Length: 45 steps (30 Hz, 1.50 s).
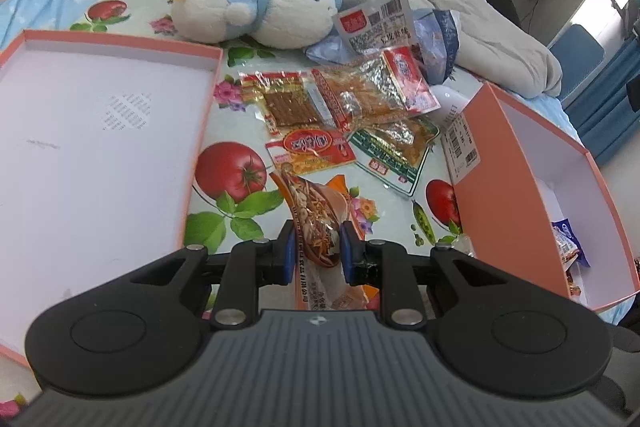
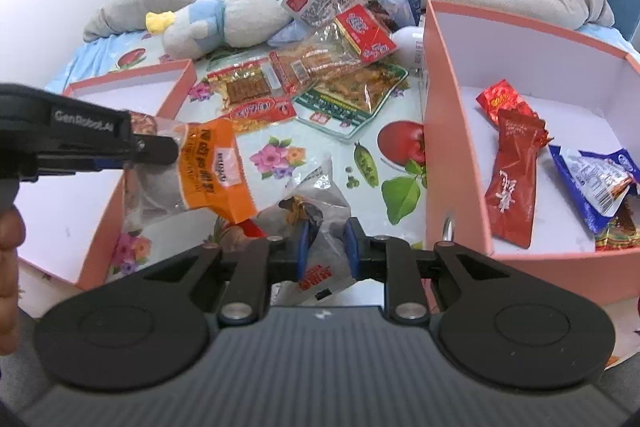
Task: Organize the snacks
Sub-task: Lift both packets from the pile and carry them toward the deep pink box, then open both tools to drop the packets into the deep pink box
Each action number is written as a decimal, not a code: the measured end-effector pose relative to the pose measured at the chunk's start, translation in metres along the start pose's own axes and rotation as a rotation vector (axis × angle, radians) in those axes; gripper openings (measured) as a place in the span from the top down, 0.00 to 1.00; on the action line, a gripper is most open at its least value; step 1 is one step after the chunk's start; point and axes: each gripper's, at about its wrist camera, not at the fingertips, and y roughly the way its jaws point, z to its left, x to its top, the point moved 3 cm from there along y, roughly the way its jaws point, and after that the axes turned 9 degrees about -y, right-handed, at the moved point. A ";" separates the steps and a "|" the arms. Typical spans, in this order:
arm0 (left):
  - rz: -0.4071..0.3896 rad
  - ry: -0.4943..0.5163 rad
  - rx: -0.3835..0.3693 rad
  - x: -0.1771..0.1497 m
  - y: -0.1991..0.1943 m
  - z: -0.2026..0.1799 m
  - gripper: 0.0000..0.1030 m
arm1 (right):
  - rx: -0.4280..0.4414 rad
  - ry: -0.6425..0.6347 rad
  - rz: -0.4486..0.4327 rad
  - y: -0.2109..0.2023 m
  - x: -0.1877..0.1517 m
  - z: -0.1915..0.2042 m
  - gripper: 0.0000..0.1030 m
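"GenRobot.AI" on left hand-held gripper (image 2: 160, 151)

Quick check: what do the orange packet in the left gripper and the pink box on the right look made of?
Orange packet: thin plastic film, glossy and partly clear, crinkled, with contents showing through. Pink box: likely matte paperboard, with stiff flat walls, sharp folded corners and a white lining.

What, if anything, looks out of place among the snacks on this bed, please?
A blue-and-white plush toy lies at the far edge of the snack pile, which is no snack. The packets overlap untidily on the bedsheet; nothing looks spilled or torn.
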 end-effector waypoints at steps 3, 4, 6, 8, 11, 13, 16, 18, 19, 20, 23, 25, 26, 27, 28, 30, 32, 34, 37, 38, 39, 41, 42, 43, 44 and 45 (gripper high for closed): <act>-0.011 -0.004 0.003 0.005 -0.009 -0.005 0.75 | 0.008 0.011 -0.014 -0.009 0.010 -0.002 0.78; -0.011 -0.002 0.002 0.007 -0.011 -0.008 0.75 | 0.011 0.021 -0.019 -0.012 0.015 -0.003 0.78; -0.016 0.007 -0.004 0.012 -0.017 -0.016 0.75 | 0.023 0.037 -0.035 -0.020 0.024 -0.005 0.78; -0.022 0.018 -0.014 0.017 -0.022 -0.025 0.75 | 0.025 0.039 -0.054 -0.027 0.033 -0.007 0.78; -0.033 0.036 -0.028 0.024 -0.030 -0.041 0.75 | 0.028 0.056 -0.078 -0.038 0.047 -0.013 0.78; -0.041 0.038 -0.040 0.029 -0.036 -0.051 0.75 | 0.032 0.073 -0.094 -0.045 0.055 -0.020 0.78; -0.063 0.059 -0.055 0.040 -0.046 -0.067 0.75 | 0.022 0.079 -0.129 -0.058 0.067 -0.030 0.78; -0.079 0.067 -0.065 0.048 -0.052 -0.078 0.75 | 0.019 0.089 -0.151 -0.066 0.074 -0.039 0.78; -0.089 0.074 -0.071 0.052 -0.055 -0.085 0.75 | 0.016 0.093 -0.160 -0.069 0.077 -0.043 0.78; -0.097 0.082 -0.075 0.055 -0.058 -0.090 0.75 | 0.012 0.095 -0.168 -0.072 0.079 -0.046 0.78; -0.124 0.107 -0.097 0.064 -0.068 -0.114 0.75 | -0.001 0.098 -0.193 -0.082 0.085 -0.059 0.78; -0.140 0.118 -0.110 0.068 -0.074 -0.129 0.75 | -0.009 0.090 -0.206 -0.088 0.088 -0.067 0.78; -0.146 0.123 -0.114 0.069 -0.076 -0.136 0.75 | -0.017 0.088 -0.214 -0.092 0.090 -0.071 0.78; -0.153 0.126 -0.122 0.071 -0.079 -0.144 0.75 | -0.023 0.089 -0.221 -0.095 0.092 -0.076 0.78; -0.159 0.126 -0.128 0.072 -0.082 -0.151 0.75 | -0.025 0.090 -0.230 -0.099 0.095 -0.081 0.78; -0.170 0.127 -0.146 0.075 -0.086 -0.165 0.75 | -0.033 0.088 -0.250 -0.106 0.100 -0.089 0.78; -0.178 0.136 -0.162 0.077 -0.091 -0.178 0.75 | -0.043 0.085 -0.268 -0.113 0.104 -0.098 0.78; -0.181 0.141 -0.179 0.080 -0.093 -0.192 0.75 | -0.056 0.086 -0.285 -0.119 0.107 -0.108 0.78; -0.167 0.131 -0.224 0.082 -0.096 -0.213 0.75 | -0.076 0.101 -0.307 -0.127 0.109 -0.125 0.78; -0.165 0.138 -0.234 0.083 -0.096 -0.221 0.75 | -0.085 0.108 -0.312 -0.129 0.108 -0.132 0.78; -0.166 0.153 -0.234 0.082 -0.095 -0.228 0.75 | -0.093 0.115 -0.315 -0.130 0.108 -0.138 0.78; -0.157 0.178 -0.240 0.080 -0.091 -0.245 0.75 | -0.109 0.127 -0.315 -0.130 0.106 -0.152 0.78; -0.148 0.184 -0.245 0.079 -0.086 -0.252 0.75 | -0.116 0.133 -0.310 -0.129 0.104 -0.159 0.78; -0.138 0.193 -0.246 0.077 -0.081 -0.258 0.75 | -0.123 0.141 -0.303 -0.128 0.102 -0.166 0.78; -0.127 0.203 -0.244 0.074 -0.074 -0.266 0.75 | -0.129 0.145 -0.296 -0.127 0.099 -0.173 0.78; -0.115 0.210 -0.243 0.071 -0.068 -0.272 0.75 | -0.136 0.149 -0.287 -0.125 0.096 -0.178 0.78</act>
